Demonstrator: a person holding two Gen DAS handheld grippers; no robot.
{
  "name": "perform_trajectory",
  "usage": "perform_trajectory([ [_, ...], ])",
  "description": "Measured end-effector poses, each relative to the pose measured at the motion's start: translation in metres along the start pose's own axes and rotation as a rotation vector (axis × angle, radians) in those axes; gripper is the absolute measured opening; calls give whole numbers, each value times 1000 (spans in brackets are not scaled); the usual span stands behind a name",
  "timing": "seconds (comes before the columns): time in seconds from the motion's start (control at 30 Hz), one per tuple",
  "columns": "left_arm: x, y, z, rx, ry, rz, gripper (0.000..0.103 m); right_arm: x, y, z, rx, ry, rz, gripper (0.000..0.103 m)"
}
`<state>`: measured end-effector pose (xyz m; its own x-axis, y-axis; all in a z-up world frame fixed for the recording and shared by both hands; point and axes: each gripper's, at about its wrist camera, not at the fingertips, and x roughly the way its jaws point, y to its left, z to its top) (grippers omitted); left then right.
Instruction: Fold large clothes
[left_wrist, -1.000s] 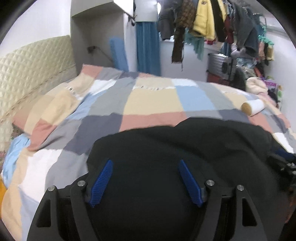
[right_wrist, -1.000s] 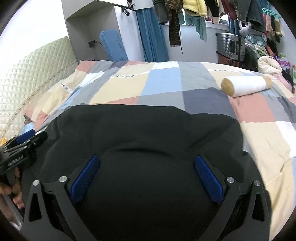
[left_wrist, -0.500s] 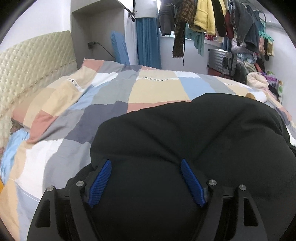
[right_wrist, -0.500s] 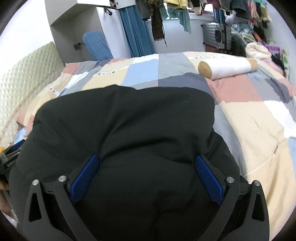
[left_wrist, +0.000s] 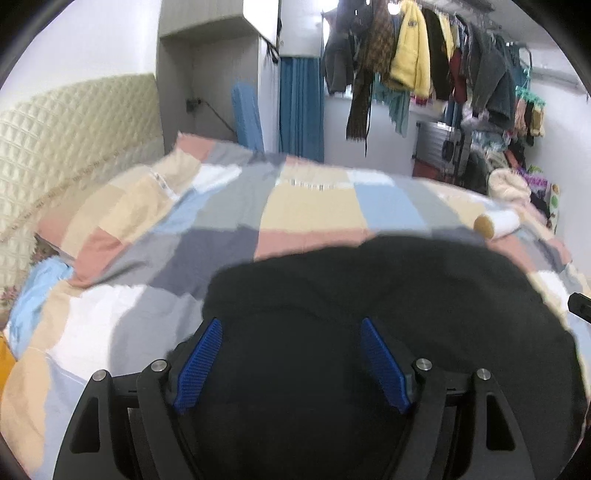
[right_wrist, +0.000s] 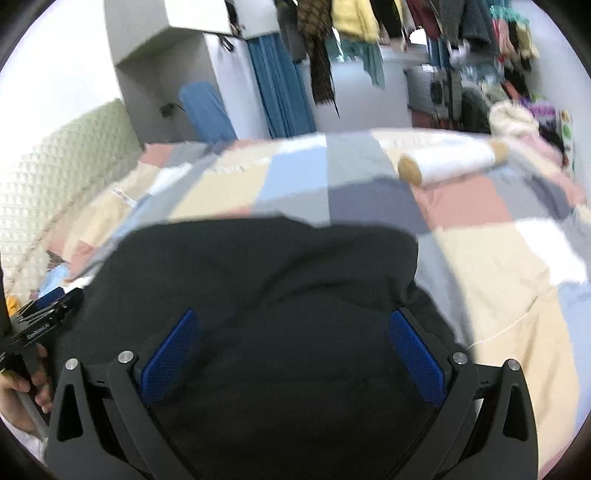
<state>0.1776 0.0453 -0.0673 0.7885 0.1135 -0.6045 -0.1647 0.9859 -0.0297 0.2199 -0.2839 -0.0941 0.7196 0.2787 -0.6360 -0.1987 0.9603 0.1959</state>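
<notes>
One black garment (left_wrist: 369, 314) bulges between both my claws: left claw (left_wrist: 291, 358) and right claw (right_wrist: 291, 354) each spread wide around it. One white bolster (right_wrist: 450, 166) lies beyond, right.

I saw the black garment (left_wrist: 369, 314) as matt, soft cloth, lying on the patchwork quilt (left_wrist: 310, 206), itself smooth woven cloth. Beyond the quilt, the headboard (left_wrist: 74, 129) looked padded and diamond-quilted. The left gripper (left_wrist: 291, 360) had matt black plastic arms, ribbed blue pads (left_wrist: 199, 363) and shiny metal pins, like the right gripper (right_wrist: 295, 349).
</notes>
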Motion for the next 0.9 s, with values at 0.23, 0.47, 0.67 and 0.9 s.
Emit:
perform_trajectory([
  [0.23, -127, -19, 48, 3, -167, -38, 86, -110, 28, 32, -35, -150, 24, 103],
  [0.47, -262, -36, 72, 38, -321, -11, 97, -225, 63, 41, -95, -300, 52, 103],
  [0.67, -346, -43, 62, 57, -413, -86, 99, -302, 89, 31, -132, -400, 93, 103],
  [0.9, -403, -47, 33, 65, -469, -139, 99, -348, 109, 5, -170, -477, 126, 103],
])
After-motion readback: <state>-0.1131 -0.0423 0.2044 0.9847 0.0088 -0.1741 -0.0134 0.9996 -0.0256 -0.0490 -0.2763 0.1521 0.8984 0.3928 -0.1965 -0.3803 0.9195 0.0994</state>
